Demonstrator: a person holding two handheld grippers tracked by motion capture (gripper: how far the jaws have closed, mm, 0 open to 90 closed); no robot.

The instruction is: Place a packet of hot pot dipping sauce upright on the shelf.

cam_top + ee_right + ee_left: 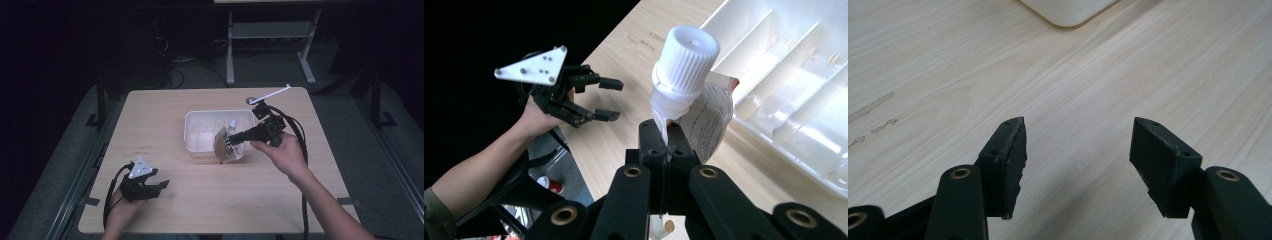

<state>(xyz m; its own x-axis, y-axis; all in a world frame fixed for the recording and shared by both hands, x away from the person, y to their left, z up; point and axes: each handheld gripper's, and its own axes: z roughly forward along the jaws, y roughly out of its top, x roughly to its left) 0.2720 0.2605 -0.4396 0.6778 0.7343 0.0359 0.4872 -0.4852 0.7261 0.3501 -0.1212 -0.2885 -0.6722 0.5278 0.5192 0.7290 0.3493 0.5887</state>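
Fingertips of the right gripper point(667, 145) are clamped together on the thin edge of a spouted pouch point(704, 112), just below its white ribbed cap point(686, 60). In the high view the right gripper point(231, 139) holds the pouch point(227, 147) clear of the table, over the near right corner of the white divided tray point(200, 131). The pouch hangs with its brown printed body toward the table and its cap toward the tray. The tray stands near the middle of the light wooden table point(215, 200); its inner walls split it into several compartments.

Left gripper point(162, 185): jaws stand apart, with nothing between them. In the left gripper view the fingertips point(1010, 150) sit over bare tabletop, and a corner of the tray point(1068, 12) shows at the top edge. This gripper is low over the near left part of the table, well apart from the tray and the pouch. Its grey three-cornered plate point(140, 168) faces up.
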